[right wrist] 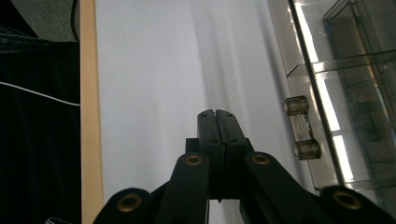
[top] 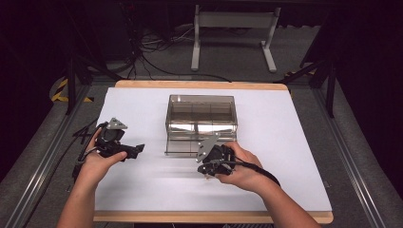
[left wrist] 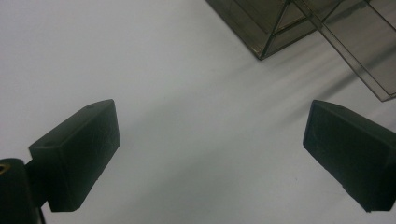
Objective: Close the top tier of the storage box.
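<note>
My right gripper (right wrist: 215,114) has its fingers clenched together on nothing, hovering just beside the handle (right wrist: 301,128) of the clear plastic box (top: 201,124). My left gripper (left wrist: 210,154) has its fingers released and spread wide over bare bench (top: 142,102), near the box's corner. The box sits mid-bench, its front drawer apparently part-way out. I judge the drawer work unfinished: no grip on the handle yet, nothing visible inside.
</note>
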